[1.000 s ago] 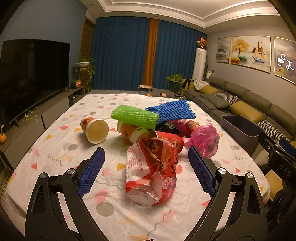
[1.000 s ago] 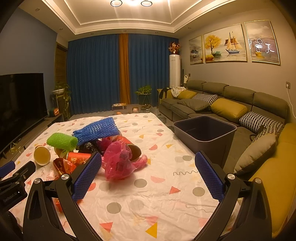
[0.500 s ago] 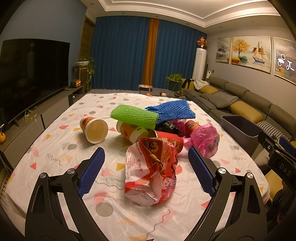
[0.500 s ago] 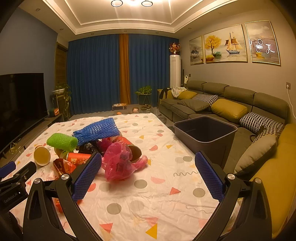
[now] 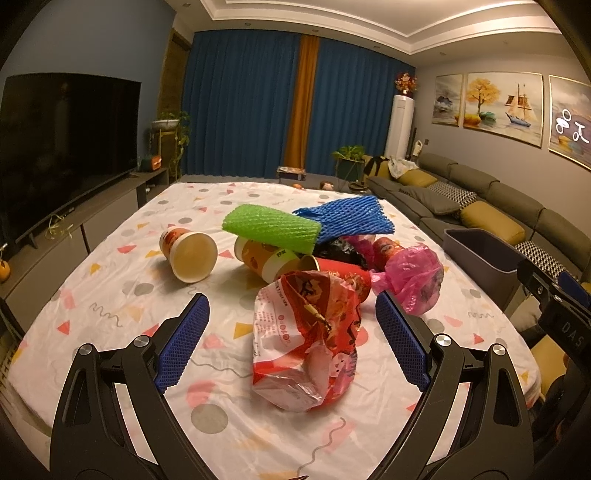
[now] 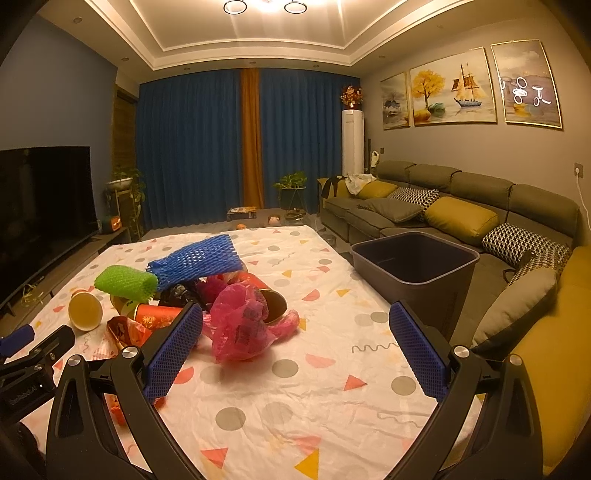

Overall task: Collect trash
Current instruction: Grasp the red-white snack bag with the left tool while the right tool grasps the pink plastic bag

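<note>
Left wrist view: left claw (image 5: 291,341) spread wide w/ red snack bag (image 5: 306,339) at frame centre btwn fingers, untouched; right claw (image 6: 295,349) released, pink bag (image 6: 243,328) centre-left on table (image 6: 332,373).

blue curtains (image 6: 199,147), grey sofa (image 6: 461,199), television (image 5: 62,147)

place: a home living room
seating: long grey sofa (image 6: 461,199) with yellow and patterned cushions (image 6: 460,218) along the right wall
screen: big tv (image 5: 62,147) on a low cabinet (image 5: 74,236) at the left
window side: blue curtains (image 6: 192,147) with an orange strip, potted plants (image 6: 291,182), a standing air conditioner (image 6: 352,142)
walls: framed paintings (image 6: 452,88)
ceiling: recessed, with round lights (image 6: 264,6)
middle: worktop (image 6: 295,369) under a patterned cloth
</note>
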### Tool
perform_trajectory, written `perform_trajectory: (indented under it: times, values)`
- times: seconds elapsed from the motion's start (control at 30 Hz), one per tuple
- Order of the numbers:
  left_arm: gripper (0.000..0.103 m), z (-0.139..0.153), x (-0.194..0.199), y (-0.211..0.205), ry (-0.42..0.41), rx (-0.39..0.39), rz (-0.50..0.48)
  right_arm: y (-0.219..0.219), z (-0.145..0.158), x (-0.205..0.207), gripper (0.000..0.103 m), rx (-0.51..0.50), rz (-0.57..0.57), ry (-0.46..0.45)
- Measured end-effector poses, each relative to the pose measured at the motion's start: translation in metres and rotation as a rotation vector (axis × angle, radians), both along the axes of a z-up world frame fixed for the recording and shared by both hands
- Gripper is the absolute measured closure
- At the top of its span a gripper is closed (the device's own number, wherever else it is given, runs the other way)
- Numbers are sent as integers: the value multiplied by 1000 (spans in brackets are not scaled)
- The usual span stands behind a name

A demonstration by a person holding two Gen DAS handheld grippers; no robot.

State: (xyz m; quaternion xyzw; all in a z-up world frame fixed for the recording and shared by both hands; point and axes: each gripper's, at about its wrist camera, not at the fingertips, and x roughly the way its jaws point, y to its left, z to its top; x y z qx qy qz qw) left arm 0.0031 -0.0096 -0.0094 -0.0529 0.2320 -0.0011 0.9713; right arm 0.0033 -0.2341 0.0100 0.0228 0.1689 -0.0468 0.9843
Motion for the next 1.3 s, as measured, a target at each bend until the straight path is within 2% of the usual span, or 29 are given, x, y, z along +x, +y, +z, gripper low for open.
perform_trajectory:
  times: [0.33,0.47,0.63,0.77,0.83,0.93,0.97,1.0,1.03,1.1,1.3]
  values:
    - [13,-24,15,9,35,-44,-23,6,-14,16,5,8,44,19]
    - [14,-32,25,-3,50,-29,-55,9,-21,23,8,5,57,27]
    - [26,-49,48,-21,118,10,-87,11,-30,35,12,3,80,50]
    - [41,-63,62,-19,190,5,-90,13,-34,44,15,1,93,57]
    - [46,-68,66,-15,213,-5,-87,14,-36,49,22,2,98,62]
    - [58,-71,68,-7,227,-24,-89,18,-41,60,26,9,115,80]
    - [68,-72,68,-5,233,-33,-91,19,-42,63,29,13,121,86]
    - [73,-73,69,-3,239,-39,-90,20,-44,67,30,18,128,95]
    - [75,-74,70,-1,242,-46,-94,21,-45,70,33,19,132,102]
    - [84,-74,69,2,236,-56,-99,22,-48,76,36,21,141,115]
    - [93,-65,64,7,196,-73,-121,22,-53,94,43,33,150,140]
